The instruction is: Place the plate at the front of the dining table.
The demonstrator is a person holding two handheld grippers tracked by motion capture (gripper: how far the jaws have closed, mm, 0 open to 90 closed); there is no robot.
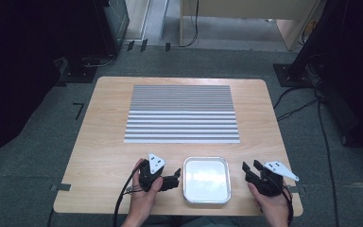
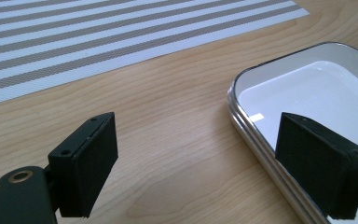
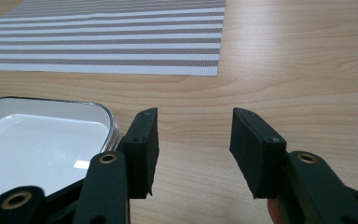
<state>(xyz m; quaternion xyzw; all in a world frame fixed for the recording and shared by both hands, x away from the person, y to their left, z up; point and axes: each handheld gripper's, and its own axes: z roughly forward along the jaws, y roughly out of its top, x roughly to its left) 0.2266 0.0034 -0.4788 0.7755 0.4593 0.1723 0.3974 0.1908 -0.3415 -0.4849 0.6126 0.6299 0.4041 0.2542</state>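
On pale wooden table [image 1: 108, 156], shallow white square tray [image 1: 206, 161], shiny metal-edged rim.

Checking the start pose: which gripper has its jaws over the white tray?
The left gripper: one jaw overlaps the white metal-rimmed tray. The right gripper stands apart.

I see a pale wooden table [image 1: 104, 142] carrying a striped placemat [image 1: 182, 113]; nearer me than the placemat lies a white tray [image 1: 206, 198].
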